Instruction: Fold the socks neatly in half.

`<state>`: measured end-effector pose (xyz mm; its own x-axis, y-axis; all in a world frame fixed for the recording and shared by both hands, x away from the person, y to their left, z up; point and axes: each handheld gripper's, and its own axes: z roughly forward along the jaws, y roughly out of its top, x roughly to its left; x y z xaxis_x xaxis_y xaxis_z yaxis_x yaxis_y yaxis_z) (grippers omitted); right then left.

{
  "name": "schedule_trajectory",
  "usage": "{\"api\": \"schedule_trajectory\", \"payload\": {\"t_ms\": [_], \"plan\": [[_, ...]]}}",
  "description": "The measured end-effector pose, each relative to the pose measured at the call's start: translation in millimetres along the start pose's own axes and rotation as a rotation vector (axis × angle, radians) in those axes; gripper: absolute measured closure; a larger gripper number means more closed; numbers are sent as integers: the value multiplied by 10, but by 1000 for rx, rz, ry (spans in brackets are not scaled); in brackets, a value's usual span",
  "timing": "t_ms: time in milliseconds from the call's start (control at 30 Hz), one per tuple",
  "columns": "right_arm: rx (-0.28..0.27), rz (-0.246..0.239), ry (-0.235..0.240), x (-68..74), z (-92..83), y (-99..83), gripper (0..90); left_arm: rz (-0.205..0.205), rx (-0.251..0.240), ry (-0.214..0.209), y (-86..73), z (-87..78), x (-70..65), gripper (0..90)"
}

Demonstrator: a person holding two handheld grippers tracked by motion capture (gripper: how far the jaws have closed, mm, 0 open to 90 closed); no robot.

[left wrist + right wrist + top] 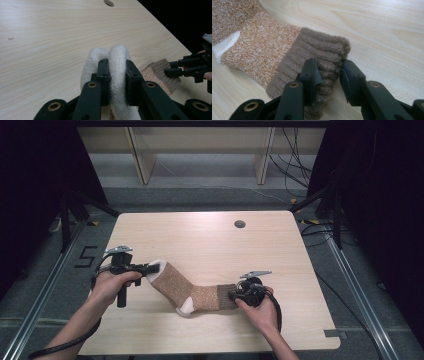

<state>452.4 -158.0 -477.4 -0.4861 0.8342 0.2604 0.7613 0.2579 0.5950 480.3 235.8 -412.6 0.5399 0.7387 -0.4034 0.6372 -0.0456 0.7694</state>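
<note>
Pale wood table (210, 240) carries the sock (192, 292), lying low in the middle of the high view. My left gripper (117, 75) pinches its white toe; my right gripper (329, 75) bites the brown cuff at one edge. Pulling apart could, I judge, slip that shallow cuff hold free.

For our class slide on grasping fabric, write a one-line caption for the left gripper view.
Left gripper shut on the white toe of a sock on a wooden table.
</note>
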Motion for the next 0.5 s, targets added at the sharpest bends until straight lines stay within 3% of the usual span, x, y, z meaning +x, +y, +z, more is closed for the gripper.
{"api": "schedule_trajectory", "payload": {"t_ms": [67,100,133,167,200,233,267,500], "plan": [[24,-1,-10,-5,4,12,660,1,-8,-1,12,-2,-20,771],[10,0,2,7,4,11,660,6,-5,-1,23,-6,-29,771],[11,32,8,34,6,9,660,5,-13,-2,27,-2,-41,771],[12,34,7,39,8,11,660,6,-11,-4,35,-6,-51,771],[13,-9,-3,2,16,20,661,7,-21,0,38,-4,-63,771],[24,-3,-11,8,19,24,661,8,-16,-2,45,-8,-73,771],[-14,6,5,23,38,16,661,7,-25,1,50,-6,-85,771],[21,-2,-8,26,38,34,661,12,-35,-7,89,-9,-145,771]]}}
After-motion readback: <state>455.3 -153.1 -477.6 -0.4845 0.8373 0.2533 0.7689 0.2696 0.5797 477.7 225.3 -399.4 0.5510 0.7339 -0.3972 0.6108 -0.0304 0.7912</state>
